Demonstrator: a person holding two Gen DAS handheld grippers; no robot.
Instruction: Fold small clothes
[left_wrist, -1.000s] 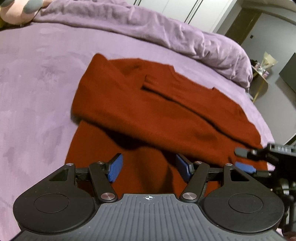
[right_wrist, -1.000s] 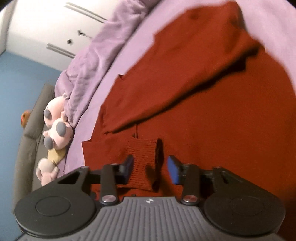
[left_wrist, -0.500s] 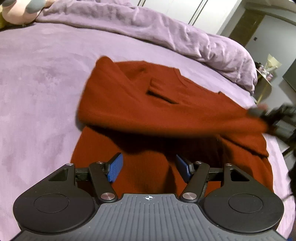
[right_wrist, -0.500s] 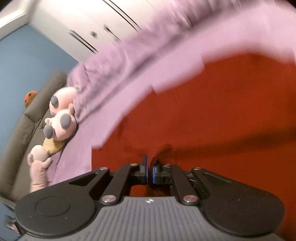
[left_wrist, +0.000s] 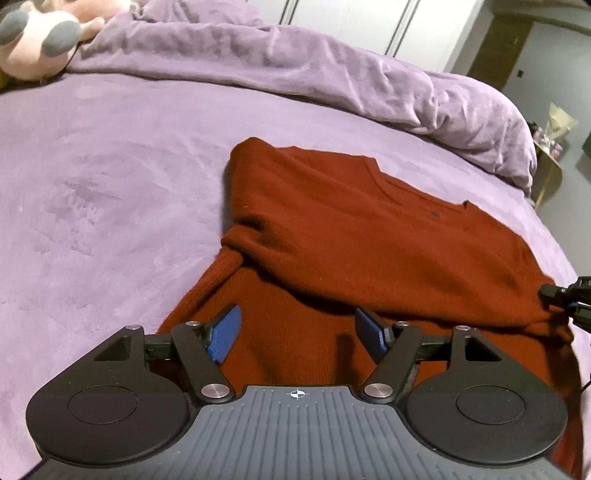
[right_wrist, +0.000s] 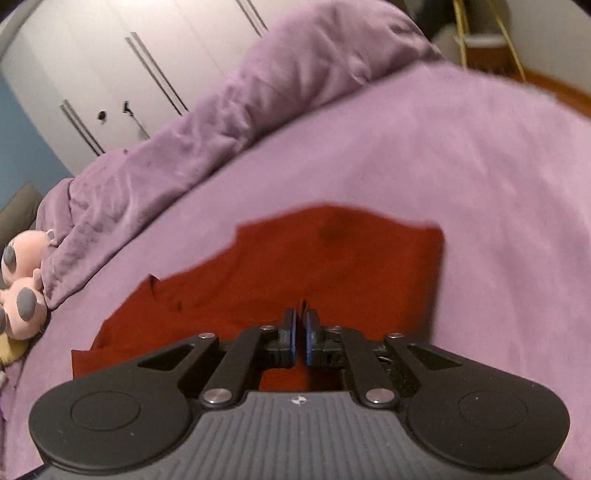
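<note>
Left gripper (left_wrist: 297, 334): jaws spread wide, just opened further, nothing between pads, hovering over near hem of red sweater (left_wrist: 369, 236). Right gripper (right_wrist: 300, 338): jaws pressed nearly together, pinching thin fold of sweater fabric. Sweater lies mid-bed on purple sheet (left_wrist: 110, 177), sleeve folded across body. Open sheet left and far; rumpled duvet (left_wrist: 332, 66) along far edge; plush toy (left_wrist: 40, 40) far left.

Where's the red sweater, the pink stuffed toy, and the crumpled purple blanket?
red sweater (left_wrist: 369, 236): left wrist view, on the middle of the folded-over chest.
pink stuffed toy (left_wrist: 37, 48): left wrist view, on its pink body, top left corner.
purple blanket (left_wrist: 332, 70): left wrist view, on the rumpled ridge behind the sweater.
</note>
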